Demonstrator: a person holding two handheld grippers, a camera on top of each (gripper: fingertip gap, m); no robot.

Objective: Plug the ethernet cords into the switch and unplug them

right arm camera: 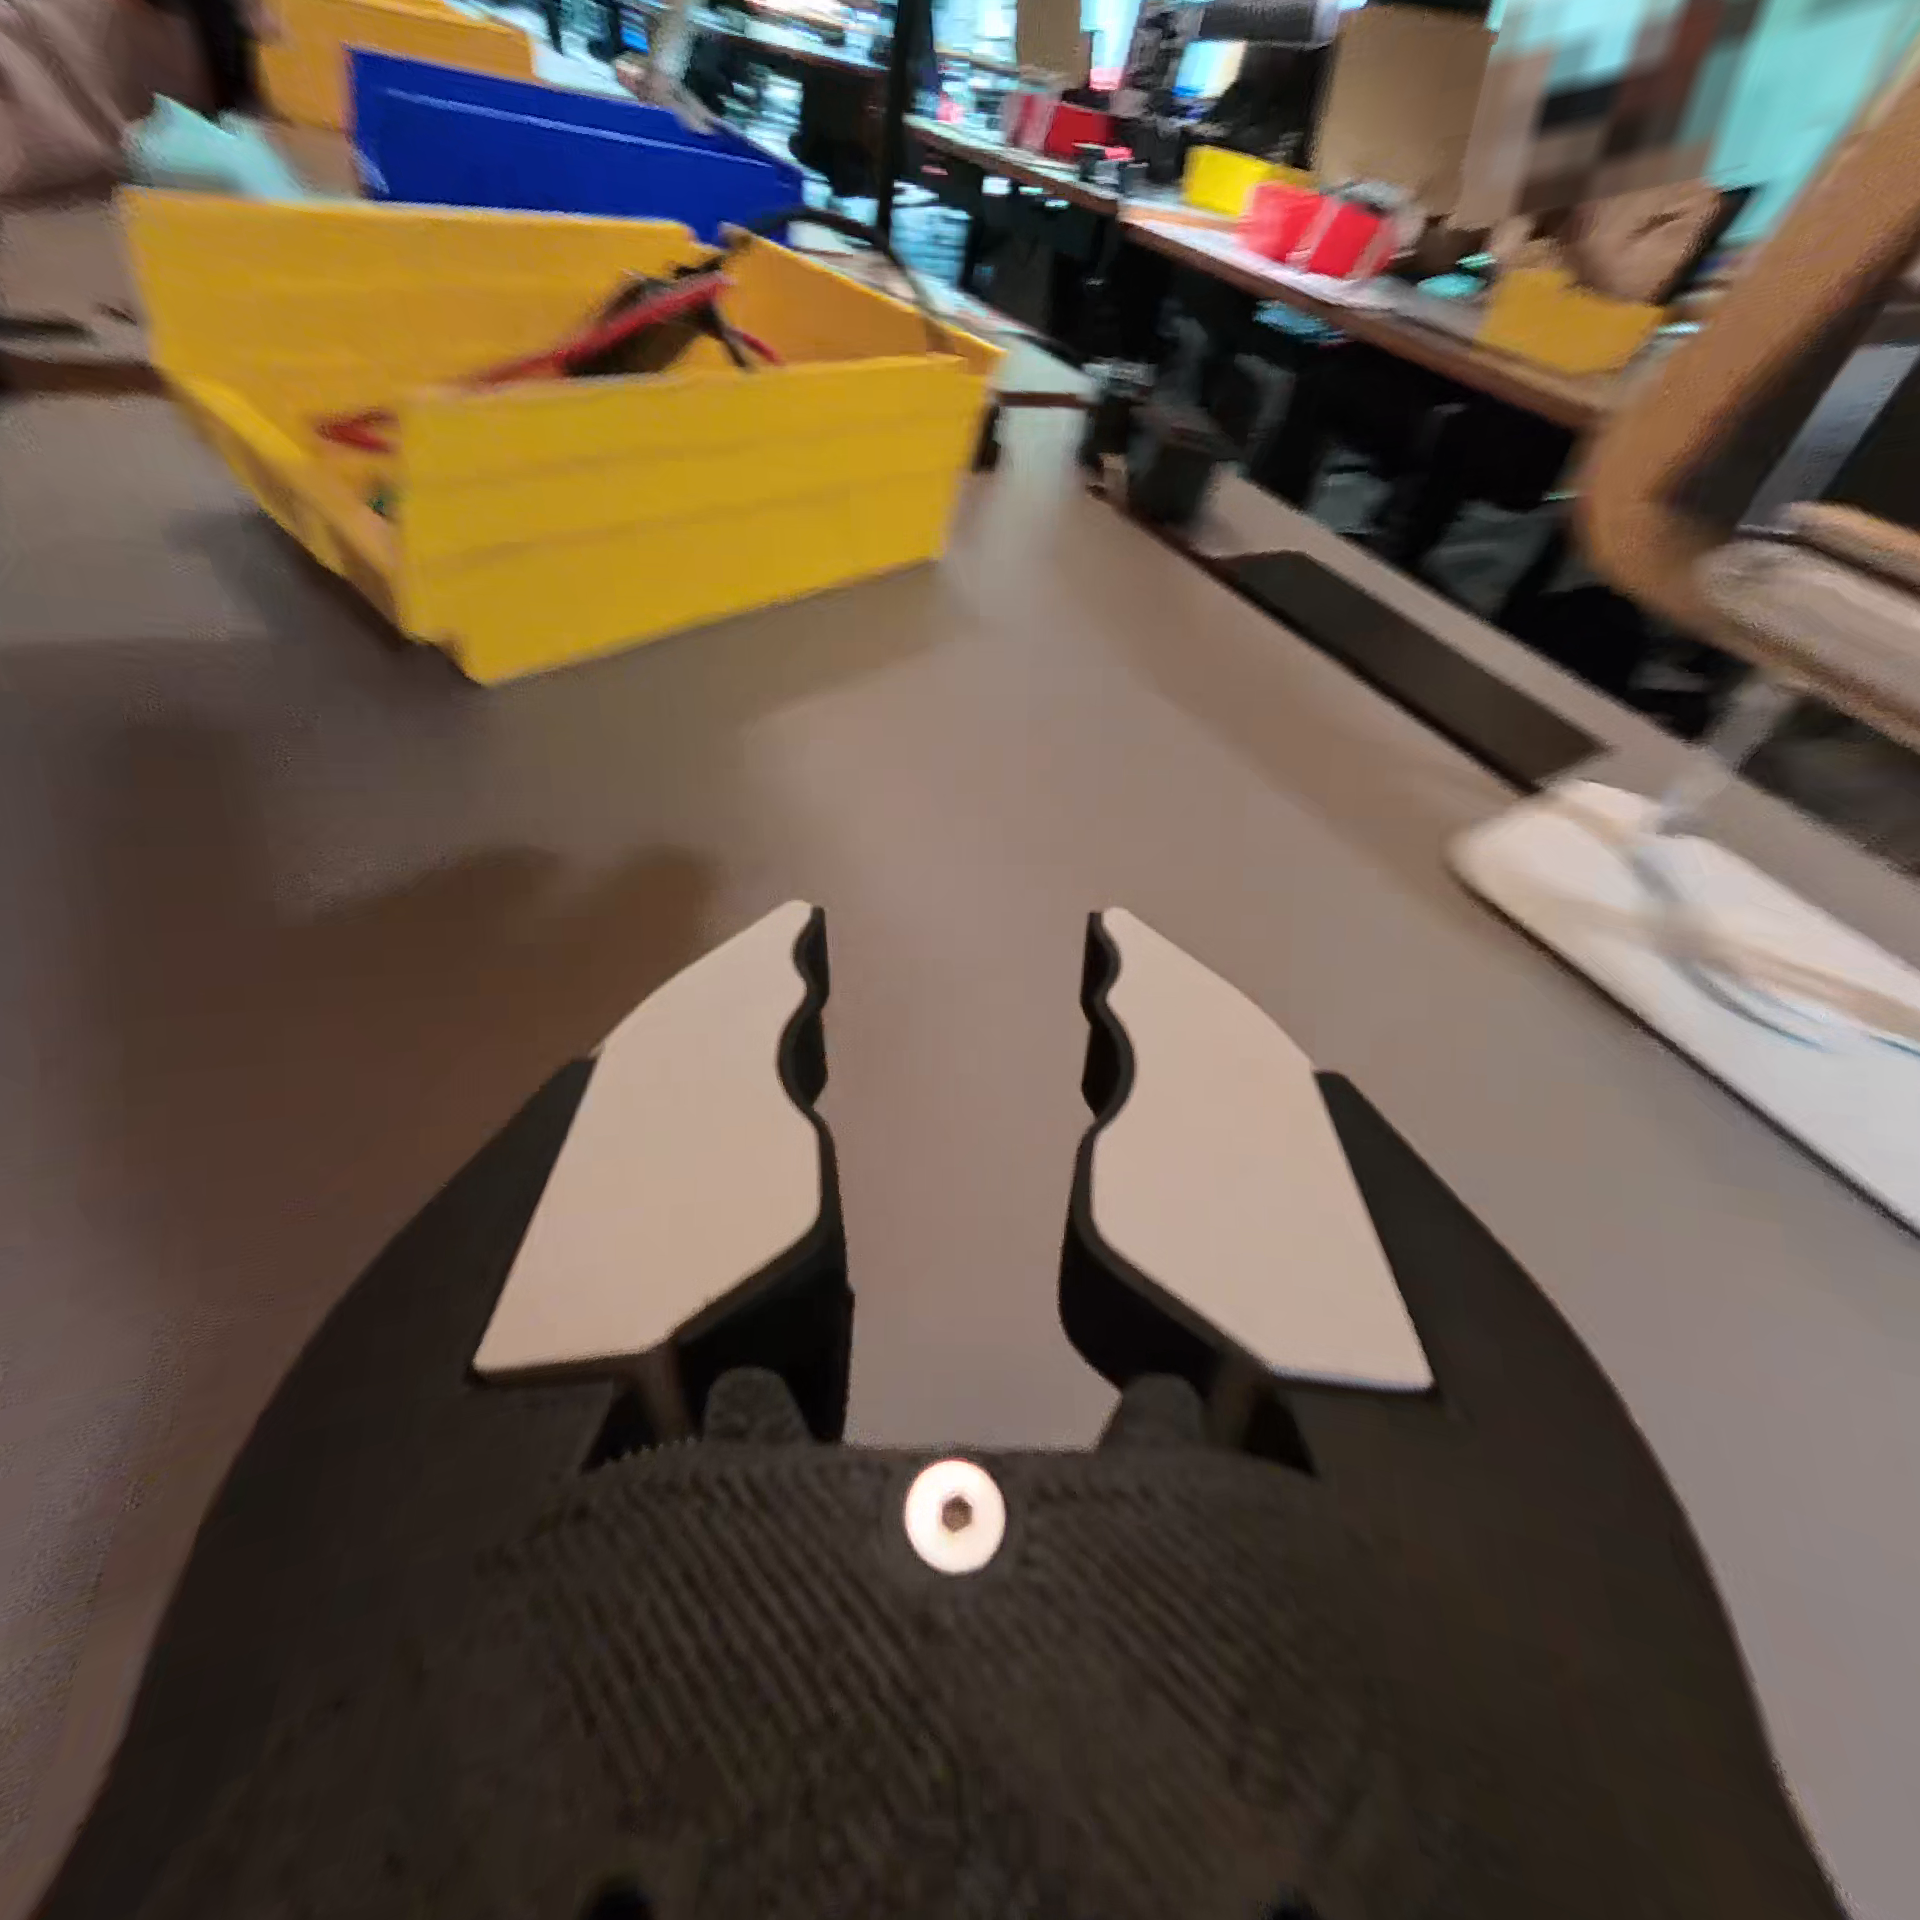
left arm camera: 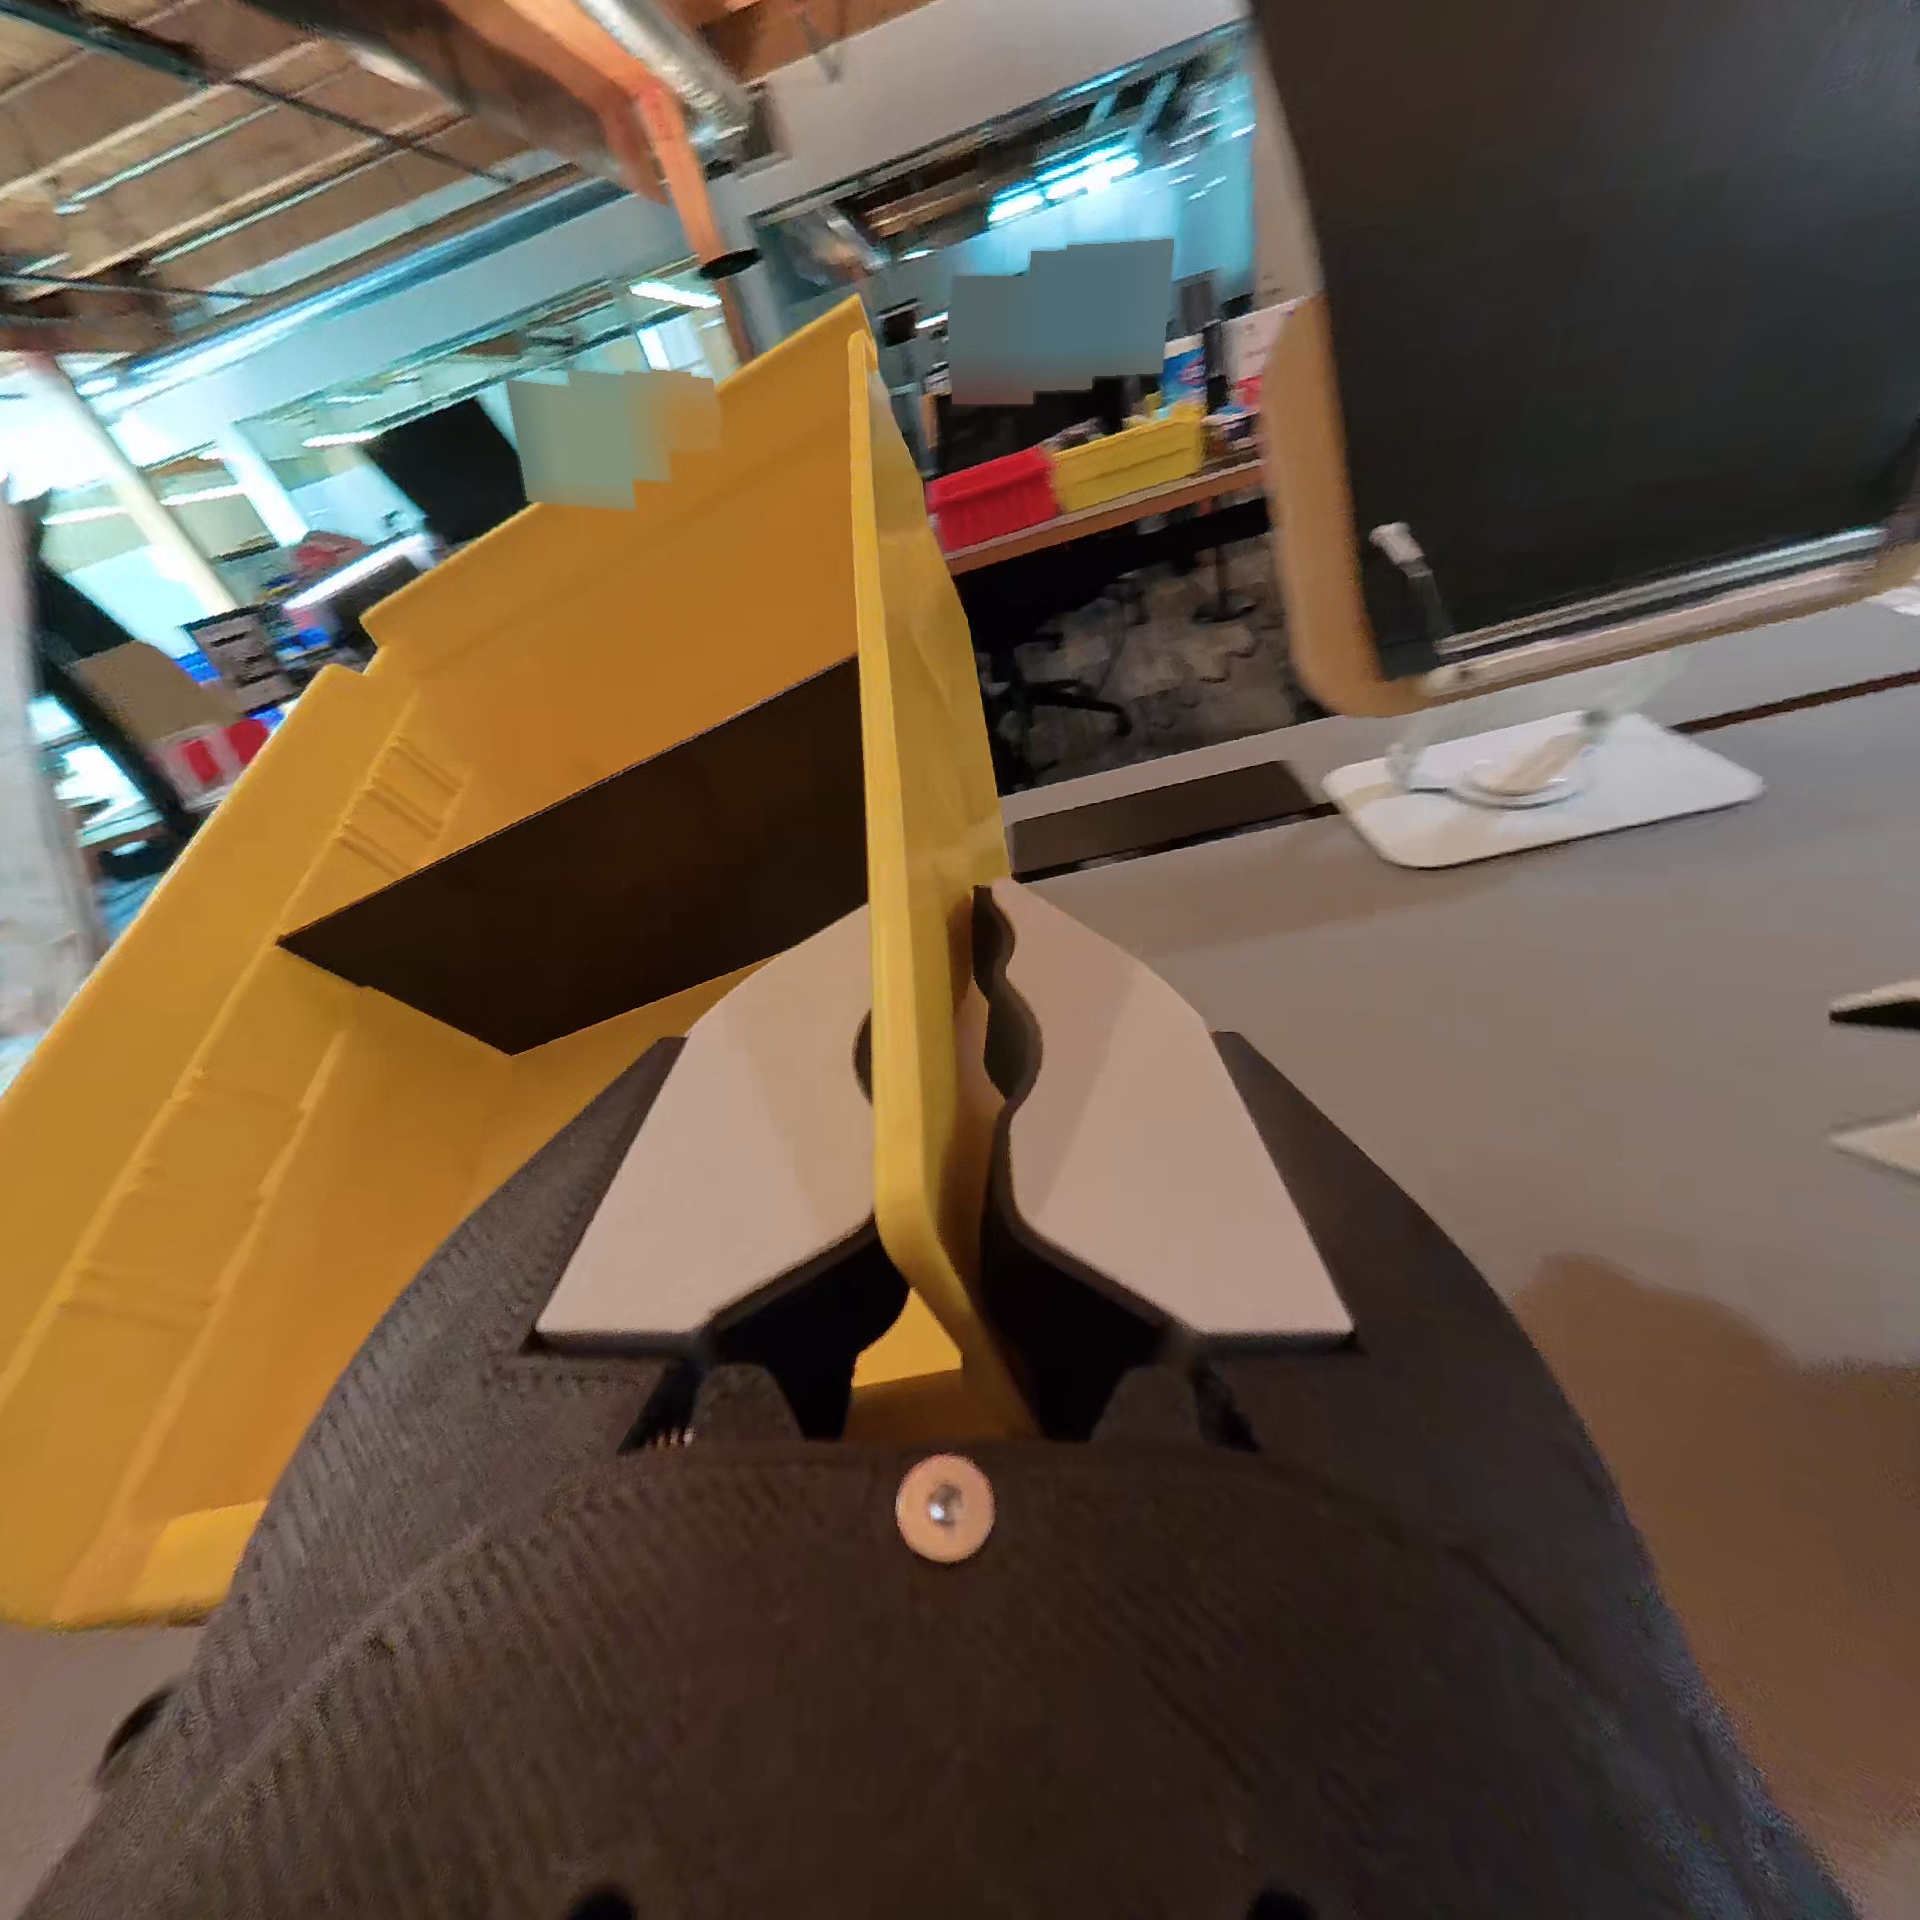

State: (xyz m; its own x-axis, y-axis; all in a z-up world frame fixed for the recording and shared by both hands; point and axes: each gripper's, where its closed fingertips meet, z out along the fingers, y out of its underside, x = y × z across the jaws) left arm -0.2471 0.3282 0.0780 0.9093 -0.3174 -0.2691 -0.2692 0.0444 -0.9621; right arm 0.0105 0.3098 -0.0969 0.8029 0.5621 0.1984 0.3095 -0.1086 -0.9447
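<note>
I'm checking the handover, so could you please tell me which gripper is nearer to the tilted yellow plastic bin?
Left. The left gripper has its jaws clamped on the tilted yellow plastic bin wall; the right gripper hovers open over the grey table.

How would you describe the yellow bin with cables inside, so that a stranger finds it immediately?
On the grey table, look to the far left corner in the right wrist view. There the yellow bin stands in front of a blue bin. Only this one holds red and black cables.
</note>
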